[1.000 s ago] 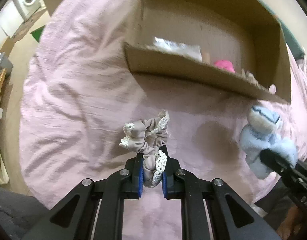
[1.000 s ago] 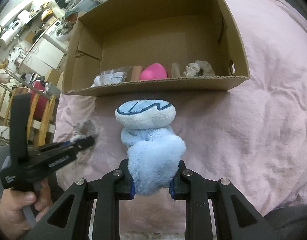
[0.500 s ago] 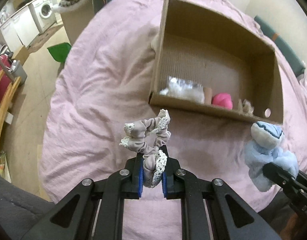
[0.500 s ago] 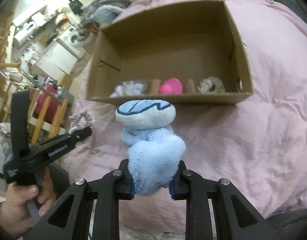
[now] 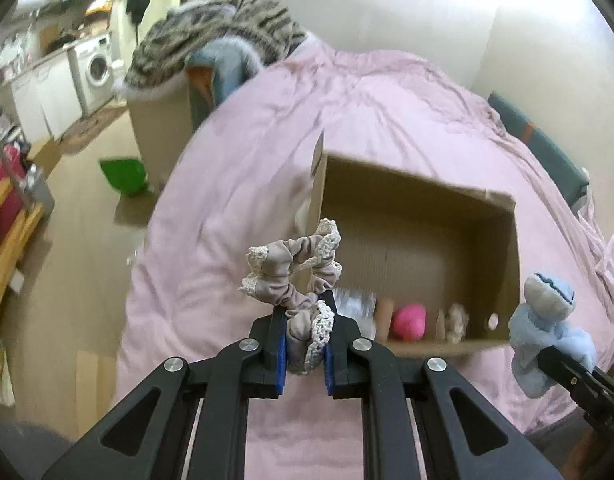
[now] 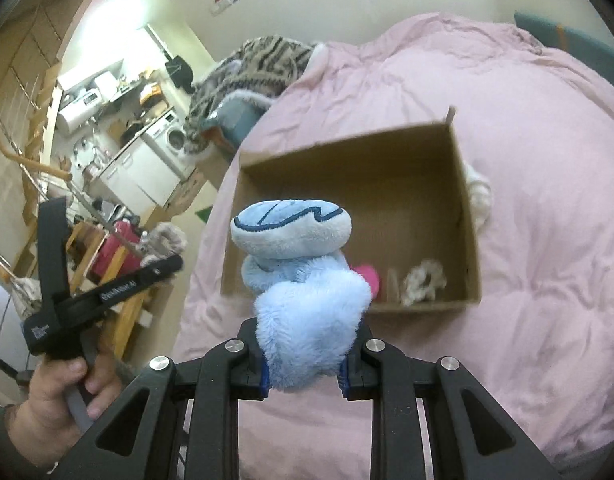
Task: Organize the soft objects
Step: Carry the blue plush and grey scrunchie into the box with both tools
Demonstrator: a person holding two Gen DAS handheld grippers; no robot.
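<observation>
The left gripper [image 5: 303, 350] is clamped nearly closed on a lace-trimmed grey scrunchie [image 5: 293, 270]; the right gripper [image 6: 303, 364] squeezes a fluffy blue plush toy [image 6: 299, 280] between slightly wider jaws. Both hang above the pink duvet [image 5: 235, 208], short of the cardboard box [image 5: 419, 216] holding a pink toy [image 5: 408, 321]. Released here, either could catch the near wall and fall outside.

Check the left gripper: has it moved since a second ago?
Yes. The left gripper, shut on the scrunchie, has risen away from the cardboard box, which looks smaller.
</observation>
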